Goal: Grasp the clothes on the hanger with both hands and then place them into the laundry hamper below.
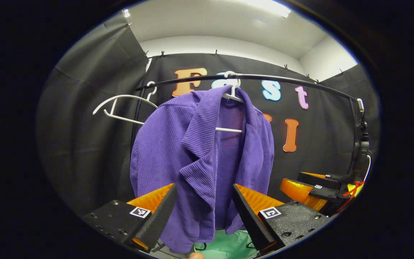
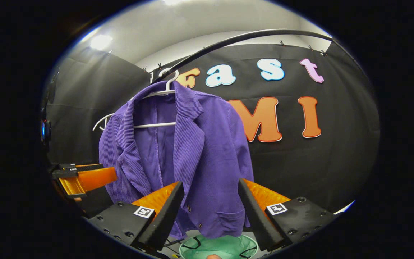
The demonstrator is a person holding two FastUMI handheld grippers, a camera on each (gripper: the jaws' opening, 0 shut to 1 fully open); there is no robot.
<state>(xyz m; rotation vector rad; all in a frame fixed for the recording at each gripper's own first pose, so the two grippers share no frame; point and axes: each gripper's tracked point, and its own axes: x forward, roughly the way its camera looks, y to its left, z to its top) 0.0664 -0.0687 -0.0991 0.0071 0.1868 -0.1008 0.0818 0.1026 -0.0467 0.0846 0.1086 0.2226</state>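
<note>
Purple ribbed cloth fills the middle of the left gripper view: the jacket (image 1: pixel 207 158) hangs from a white hanger (image 1: pixel 233 96) on the black rail (image 1: pixel 264 77), with a bare spare hanger (image 1: pixel 120 106) at ten o'clock. My left hand-held gripper (image 1: pixel 204 208) stands with its fingers spread wide, and the jacket's front edge lies between them but beyond, so nothing is held. The green hamper (image 1: pixel 228 246) peeks out at six o'clock, under the hem. My other hand-held gripper shows at four o'clock, well apart from the cloth.

In the right gripper view the jacket (image 2: pixel 192 154) sits a little toward nine o'clock of centre, its pocket and buttons low between the fingers. My right hand-held gripper (image 2: pixel 210 207) is likewise spread wide and empty. The hamper (image 2: pixel 217 248) sits at six o'clock, right below.

I judge this to be the approach. To do it well, I would push each tool forward until cloth sits deep between the fingers, take one front panel per side, close firmly on a thick fold, then lift so the collar clears the hanger before lowering.
</note>
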